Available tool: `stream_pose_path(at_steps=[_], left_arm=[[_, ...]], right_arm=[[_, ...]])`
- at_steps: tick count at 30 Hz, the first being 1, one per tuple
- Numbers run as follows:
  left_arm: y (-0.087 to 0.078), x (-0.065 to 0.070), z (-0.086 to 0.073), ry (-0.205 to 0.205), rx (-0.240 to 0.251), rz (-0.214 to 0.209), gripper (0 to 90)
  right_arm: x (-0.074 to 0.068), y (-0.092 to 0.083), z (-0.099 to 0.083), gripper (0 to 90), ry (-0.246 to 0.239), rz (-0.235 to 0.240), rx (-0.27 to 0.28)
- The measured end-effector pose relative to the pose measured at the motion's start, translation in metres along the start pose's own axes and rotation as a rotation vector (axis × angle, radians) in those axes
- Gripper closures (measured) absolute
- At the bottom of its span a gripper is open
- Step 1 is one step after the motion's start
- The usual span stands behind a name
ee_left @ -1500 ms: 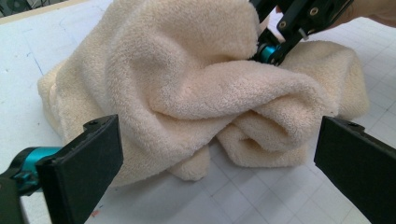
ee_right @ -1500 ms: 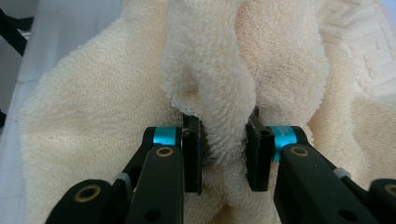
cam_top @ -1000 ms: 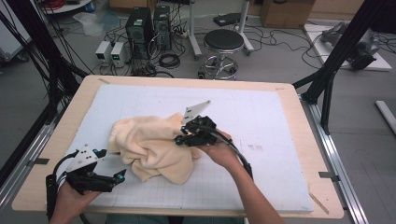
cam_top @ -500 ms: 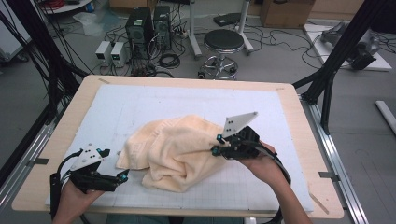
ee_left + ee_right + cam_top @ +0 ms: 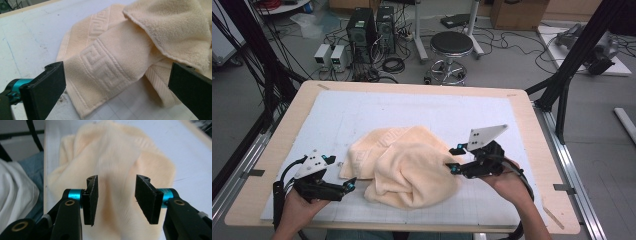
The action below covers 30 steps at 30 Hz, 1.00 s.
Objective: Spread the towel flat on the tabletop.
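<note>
Item: cream towel (image 5: pixel 404 165), lying rumpled on the white mat (image 5: pixel 362 112) of the wooden table (image 5: pixel 532 125), directly ahead of both grippers and between them. Seen from the left gripper's camera as a folded band with a raised key pattern (image 5: pixel 105 65), a thicker lobe draped over its far side. Left gripper (image 5: pixel 349 186): held low at the towel's near-left edge, jaws spread wide, nothing between them, patterned hem just beyond the tips. Right gripper (image 5: pixel 451 160): held at the towel's right side, tips just beside or brushing the heap, jaws parted with a clear gap and nothing pinched, pile of cloth straight ahead and below; jaws just been opening, no cloth left between them. Progress, judged: towel bunched, neither flat nor folded; one drag across the mat apparently done and the cloth let go; spreading, squaring of corners and any neat fold all left to do. Changes against the earlier frames: towel shifted from the left-centre of the mat toward the right and nearer the front edge; right gripper moved from over the heap's middle to its right flank; left gripper barely moved.
</note>
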State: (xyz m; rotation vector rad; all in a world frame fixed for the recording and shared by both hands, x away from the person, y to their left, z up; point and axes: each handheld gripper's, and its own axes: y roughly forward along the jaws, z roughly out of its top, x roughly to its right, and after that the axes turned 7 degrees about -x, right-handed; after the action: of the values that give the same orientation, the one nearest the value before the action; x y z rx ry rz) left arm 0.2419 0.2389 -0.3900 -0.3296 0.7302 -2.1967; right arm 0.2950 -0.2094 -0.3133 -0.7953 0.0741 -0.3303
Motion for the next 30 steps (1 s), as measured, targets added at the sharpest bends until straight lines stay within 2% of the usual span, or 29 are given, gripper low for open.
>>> stream_pose_path(at_steps=[3,4,5,6,8,9,10,11,14,15,17,18,19,20,21,23,24,26,27,28,30], left_arm=[[0.004,0.000,0.004,0.003,0.002,0.002,1.7],[0.006,-0.001,0.005,0.005,-0.003,0.005,1.7],[0.008,-0.001,0.006,0.008,-0.007,0.005,1.7],[0.010,-0.001,0.007,0.001,-0.008,0.004,1.7],[0.015,-0.003,0.010,0.003,-0.013,0.004,1.7],[0.018,-0.003,0.011,-0.002,-0.015,0.003,1.7],[0.020,-0.004,0.013,0.000,-0.019,-0.001,1.7],[0.023,-0.004,0.015,-0.002,-0.017,-0.003,1.7],[0.033,-0.003,0.021,0.003,-0.027,-0.004,1.8],[0.037,-0.003,0.022,0.008,-0.029,-0.004,3.0],[0.046,-0.005,0.025,0.017,-0.054,-0.013,3.4],[0.046,-0.005,0.025,0.017,-0.054,-0.013,5.7],[0.048,-0.005,0.025,0.019,-0.055,-0.016,5.7],[0.051,-0.006,0.025,0.024,-0.058,-0.022,11.6],[0.053,-0.006,0.025,0.023,-0.060,-0.022,11.6],[0.055,-0.008,0.026,0.022,-0.060,-0.032,13.8],[0.056,-0.009,0.026,0.018,-0.055,-0.034,15.3],[0.055,-0.009,0.026,0.014,-0.048,-0.038,15.4],[0.055,-0.009,0.026,0.009,-0.045,-0.041,15.4],[0.054,-0.009,0.027,0.011,-0.044,-0.043,15.4],[0.053,-0.010,0.026,0.002,-0.039,-0.047,15.5]], right_arm=[[0.015,-0.005,0.005,55.4,0.021,-0.064,0.030],[0.015,-0.005,0.005,55.4,0.021,-0.064,0.030],[0.025,0.002,0.008,55.7,0.024,-0.098,0.021],[0.025,0.002,0.008,55.7,0.024,-0.098,0.021],[0.035,0.015,0.010,55.7,0.024,-0.120,0.004],[0.041,0.023,0.011,55.9,0.034,-0.113,-0.001],[0.052,0.039,0.013,56.3,0.031,-0.110,-0.017],[0.052,0.039,0.013,56.3,0.031,-0.110,-0.017],[0.068,0.065,0.012,56.8,0.039,-0.106,-0.041],[0.079,0.082,0.009,57.8,0.058,-0.092,-0.061],[0.087,0.098,0.006,58.8,0.059,-0.089,-0.093],[0.090,0.105,0.004,58.8,0.071,-0.081,-0.109],[0.090,0.105,0.004,58.8,0.071,-0.081,-0.109],[0.095,0.118,0.000,59.1,0.078,-0.070,-0.134],[0.095,0.118,0.000,59.1,0.078,-0.070,-0.134],[0.099,0.129,-0.004,59.6,0.090,-0.063,-0.158],[0.101,0.140,-0.008,60.2,0.110,-0.053,-0.194],[0.103,0.145,-0.010,61.5,0.118,-0.046,-0.215],[0.103,0.153,-0.014,68.4,0.121,-0.028,-0.248],[0.103,0.153,-0.014,68.4,0.121,-0.028,-0.248],[0.103,0.154,-0.017,78.9,0.140,-0.021,-0.221]])
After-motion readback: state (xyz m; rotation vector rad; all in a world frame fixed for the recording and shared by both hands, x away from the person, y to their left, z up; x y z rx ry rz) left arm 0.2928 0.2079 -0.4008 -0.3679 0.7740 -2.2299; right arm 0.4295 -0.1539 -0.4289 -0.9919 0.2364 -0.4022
